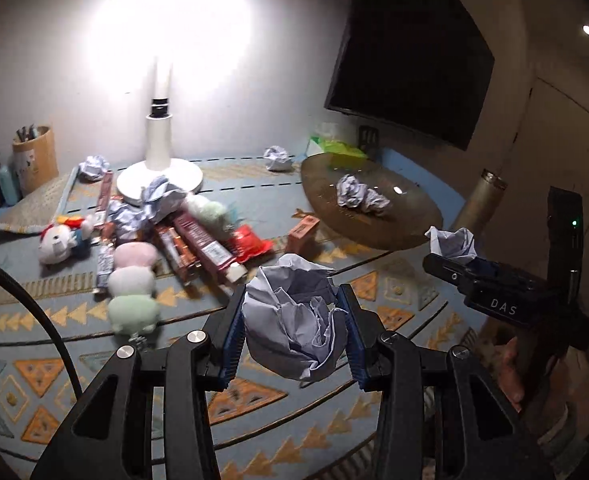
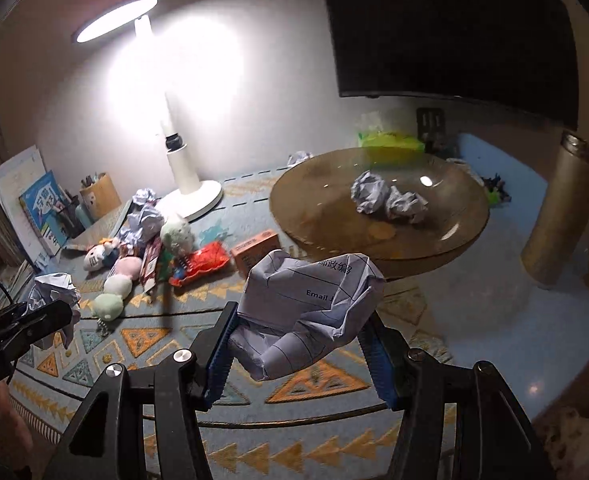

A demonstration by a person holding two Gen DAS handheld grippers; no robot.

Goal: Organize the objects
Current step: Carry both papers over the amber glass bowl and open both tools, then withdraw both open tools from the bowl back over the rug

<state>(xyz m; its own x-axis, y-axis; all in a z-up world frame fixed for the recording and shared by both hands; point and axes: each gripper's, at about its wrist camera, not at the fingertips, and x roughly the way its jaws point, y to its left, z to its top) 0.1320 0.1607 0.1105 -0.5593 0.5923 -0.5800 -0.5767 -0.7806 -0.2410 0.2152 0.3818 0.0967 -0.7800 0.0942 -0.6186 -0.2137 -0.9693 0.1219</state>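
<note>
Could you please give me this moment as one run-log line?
left tool: shut on crumpled paper ball | right tool: shut on printed paper ball | glass plate: two paper balls | both loads off table

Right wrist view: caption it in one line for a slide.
Right gripper clamps a crumpled printed paper ball above the patterned mat, glass plate with two paper balls ahead.

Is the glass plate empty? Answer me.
No, two crumpled paper balls already lie on the round glass plate in the right wrist view.
</note>
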